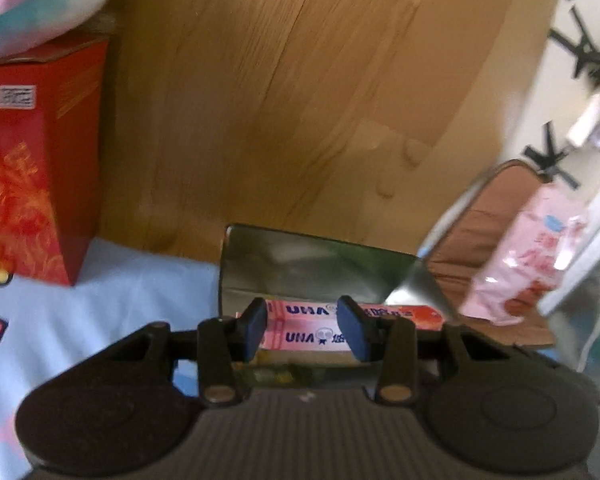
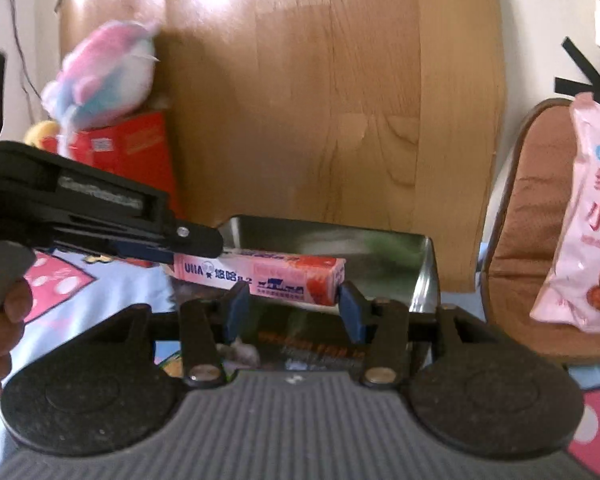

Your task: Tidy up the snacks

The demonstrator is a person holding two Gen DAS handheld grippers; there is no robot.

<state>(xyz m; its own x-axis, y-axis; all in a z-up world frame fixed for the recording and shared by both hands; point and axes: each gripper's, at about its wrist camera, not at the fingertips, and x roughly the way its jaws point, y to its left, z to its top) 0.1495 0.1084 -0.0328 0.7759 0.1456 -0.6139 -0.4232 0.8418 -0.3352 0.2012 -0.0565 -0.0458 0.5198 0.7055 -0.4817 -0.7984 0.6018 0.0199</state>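
Fingers (image 1: 256, 328) first. The left gripper (image 1: 304, 326) had them at a fairly narrow gap, right up against the pink candy box (image 2: 260, 280). From its own camera the box ran crosswise behind both pads. From the right side the tips met the box's left end. Honestly, we couldn't tell if it was pinched or just touched. The right gripper (image 2: 294, 308) also sat at a narrowish gap, with the box's right end just past its tips and nothing visibly clamped.

Now the why, big stuff down to small. Everything sat on a blue printed cloth (image 1: 140, 300) in front of a wooden panel. A red gift bag (image 1: 32, 184) with a plush toy (image 2: 104, 72) on top was parked off to the left, out of the way. A pink snack bag (image 2: 592, 240) leaned on a brown cushion (image 2: 528, 208) to the right, and we guessed it was waiting its turn.

The shiny metal tin (image 1: 300, 264) stood dead centre between both grippers, so we figured it was the collection spot. The box hung over it at a tilt, left end higher and poking past the tin's left wall. To us that looked like a drop-in that wasn't seated yet.

The box itself was a long, slim pink carton with blue UHA lettering, a red patch at the right end, and crisp corners. It was mirrored in the tin's back wall.
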